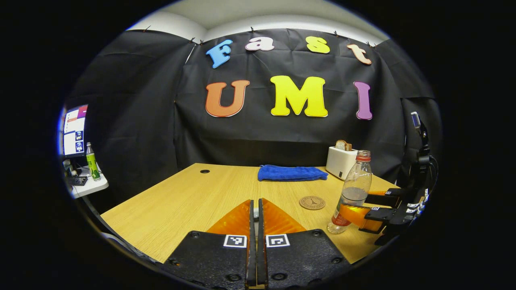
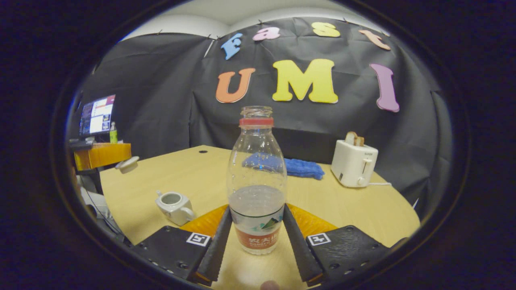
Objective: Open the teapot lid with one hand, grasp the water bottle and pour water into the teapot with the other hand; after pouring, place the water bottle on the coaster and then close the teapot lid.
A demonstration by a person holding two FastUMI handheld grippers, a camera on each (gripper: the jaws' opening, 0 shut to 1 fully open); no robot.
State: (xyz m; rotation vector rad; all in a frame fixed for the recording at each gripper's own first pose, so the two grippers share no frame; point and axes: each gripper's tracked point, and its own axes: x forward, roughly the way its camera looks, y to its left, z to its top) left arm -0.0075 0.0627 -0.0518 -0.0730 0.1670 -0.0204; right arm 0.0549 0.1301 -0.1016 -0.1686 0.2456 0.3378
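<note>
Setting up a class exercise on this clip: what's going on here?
A person works two handheld grippers. The left gripper holds the teapot lid away from the open teapot. The right gripper is clamped on the uncapped, part-full water bottle, upright near the coaster.

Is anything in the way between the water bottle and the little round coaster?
Nothing visible is. In the left gripper view, the water bottle, held by the right claw, stands just right of the coaster, with bare table between.

Only the towel (image 1: 291,172) and toaster (image 1: 341,162) crowd the coaster (image 1: 312,202).
</note>
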